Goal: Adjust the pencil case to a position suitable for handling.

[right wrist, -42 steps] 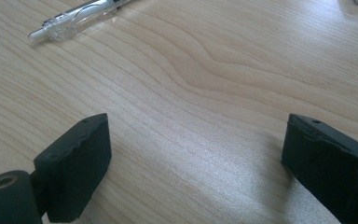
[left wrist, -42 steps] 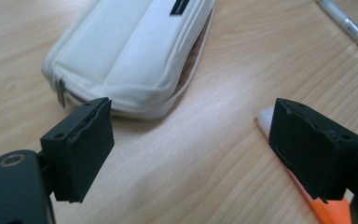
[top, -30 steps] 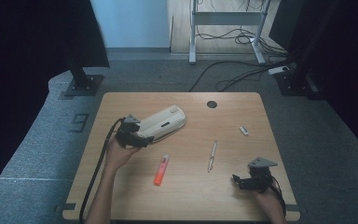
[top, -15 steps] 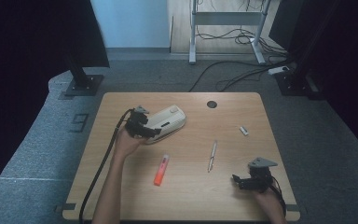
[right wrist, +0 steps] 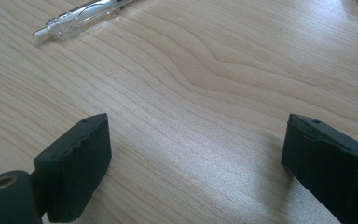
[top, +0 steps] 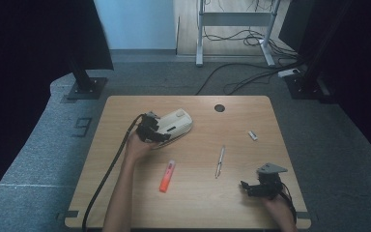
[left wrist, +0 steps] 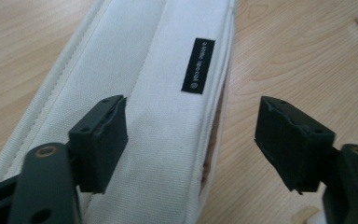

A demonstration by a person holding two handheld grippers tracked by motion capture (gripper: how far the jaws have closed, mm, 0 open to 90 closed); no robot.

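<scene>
High view first: the cream fabric pouch (top: 176,123) lies on the wooden surface (top: 125,193) and serves as the landmark. At its left end sits the left gripper (top: 158,136), held in the person's left hand (top: 136,147), with a black cable (top: 107,176) trailing from it toward the near edge of the surface. Left gripper view looks along the pouch (left wrist: 158,116): one of the fingers (left wrist: 100,140) stands over the fabric, the other over bare wood just beside the pouch's edge, so that edge lies between them. They have just been closing, yet a clear gap remains and neither pad presses on the cloth. A small black label (left wrist: 198,65) is sewn on the pouch ahead of the fingers. Nearer the person than the pouch lies an orange marker (top: 167,176). To the right of the pouch a clear pen (top: 220,162) lies well apart from it, a round dark hole (top: 219,108) sits near the far edge, and a small white piece (top: 252,135) lies farther right. Farthest from the pouch, at the near right corner, the right gripper (top: 247,186) rests with its fingers (right wrist: 74,163) spread wide over bare wood, nothing between them
</scene>
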